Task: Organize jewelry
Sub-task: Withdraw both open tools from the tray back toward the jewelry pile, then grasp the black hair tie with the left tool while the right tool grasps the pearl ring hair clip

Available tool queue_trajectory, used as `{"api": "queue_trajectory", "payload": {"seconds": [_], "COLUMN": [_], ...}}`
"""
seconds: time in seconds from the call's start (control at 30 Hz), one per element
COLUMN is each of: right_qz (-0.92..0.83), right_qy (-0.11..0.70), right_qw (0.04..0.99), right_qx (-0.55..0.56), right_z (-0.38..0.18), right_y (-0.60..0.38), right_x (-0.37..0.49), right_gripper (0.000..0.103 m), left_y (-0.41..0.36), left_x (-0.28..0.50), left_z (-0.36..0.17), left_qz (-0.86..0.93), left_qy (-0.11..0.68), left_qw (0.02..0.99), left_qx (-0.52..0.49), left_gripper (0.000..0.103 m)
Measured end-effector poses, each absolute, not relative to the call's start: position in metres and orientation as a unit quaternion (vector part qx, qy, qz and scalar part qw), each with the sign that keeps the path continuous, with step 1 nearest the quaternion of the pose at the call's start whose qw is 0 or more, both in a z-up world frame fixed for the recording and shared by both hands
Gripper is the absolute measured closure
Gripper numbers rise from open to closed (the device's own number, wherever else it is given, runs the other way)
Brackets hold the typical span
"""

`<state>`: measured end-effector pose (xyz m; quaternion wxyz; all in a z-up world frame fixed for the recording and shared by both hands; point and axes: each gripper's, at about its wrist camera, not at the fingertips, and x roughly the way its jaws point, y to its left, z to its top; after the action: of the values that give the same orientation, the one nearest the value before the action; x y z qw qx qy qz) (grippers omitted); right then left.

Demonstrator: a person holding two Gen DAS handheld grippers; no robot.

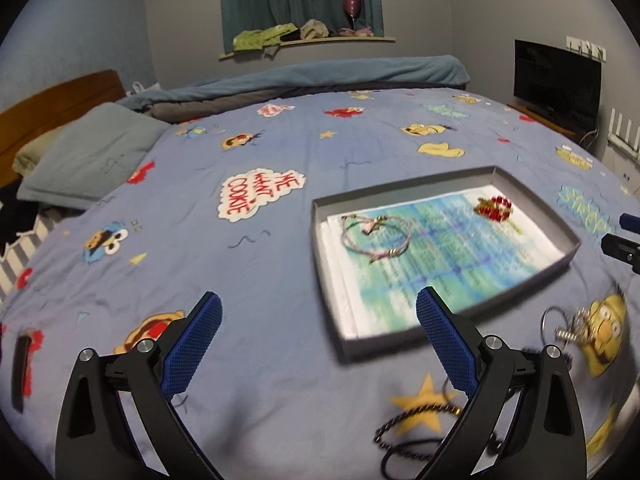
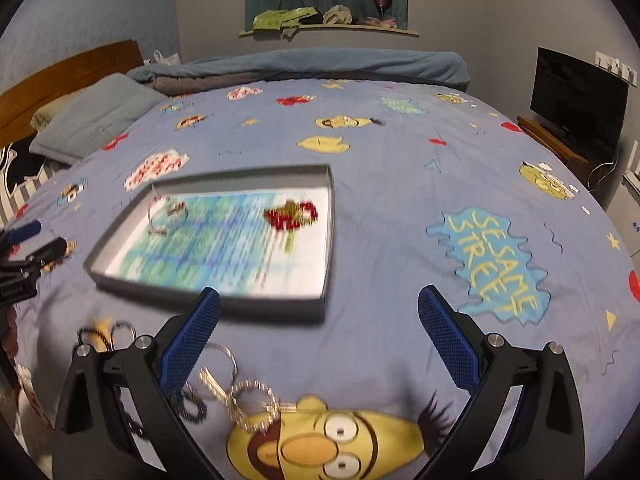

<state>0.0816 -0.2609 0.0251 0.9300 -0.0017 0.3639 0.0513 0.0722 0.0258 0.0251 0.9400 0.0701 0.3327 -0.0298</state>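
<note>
**Both grippers wide open above the bed, jewelry split between tray and sheet**

The left gripper point(image 1: 318, 334) hovers over a blue cartoon-print bedsheet point(image 1: 280, 248) with its blue-padded fingers point(image 1: 192, 346) spread as wide as they go and nothing between them. The right gripper point(image 2: 319, 330) is the same: fingers point(image 2: 450, 340) fully apart, holding nothing.

A shallow grey tray point(image 1: 400, 190) lies flat on the bed, lined with a blue-green printed paper. Inside it, a pink cord bracelet point(image 1: 374, 236) rests near the left end and a red beaded piece point(image 1: 494, 206) near the far right corner, the two well apart. In the right wrist view the same tray point(image 2: 256, 170) sits ahead and to the left of the gripper, with the red beaded piece point(image 2: 292, 214) blurred.

More jewelry lies loose on the sheet outside the tray, on the near side. A dark twisted rope chain point(image 1: 416, 416) sits close under the left gripper's right finger, and a silver ring with small charms point(image 1: 568, 326) lies beside a yellow cartoon face. From the right wrist, pale gold and silver rings and charms point(image 2: 244, 394) lie in a loose cluster just below the left finger; their individual shapes are too blurred to tell apart.
</note>
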Motion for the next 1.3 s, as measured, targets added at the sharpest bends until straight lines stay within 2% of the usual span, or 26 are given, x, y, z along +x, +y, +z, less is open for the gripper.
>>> {"api": "queue_trajectory", "payload": {"seconds": [0.77, 1.0, 1.3], "right_qz": [0.056, 0.059, 0.086], "right_qy": [0.392, 0.393, 0.396], "right_qw": [0.918, 0.918, 0.914], "right_qx": [-0.007, -0.011, -0.010], "right_z": [-0.013, -0.024, -0.039], "right_y": [-0.258, -0.262, -0.252], "right_x": [0.035, 0.019, 0.005], "right_gripper": [0.005, 0.005, 0.005], "left_y": [0.033, 0.042, 0.017], "left_x": [0.030, 0.013, -0.001], "left_z": [-0.004, -0.005, -0.030], "left_qz": [-0.056, -0.105, -0.112], "left_qy": [0.353, 0.325, 0.362], "left_qw": [0.932, 0.939, 0.922], "left_qx": [0.063, 0.025, 0.077], "left_gripper": [0.006, 0.006, 0.006]}}
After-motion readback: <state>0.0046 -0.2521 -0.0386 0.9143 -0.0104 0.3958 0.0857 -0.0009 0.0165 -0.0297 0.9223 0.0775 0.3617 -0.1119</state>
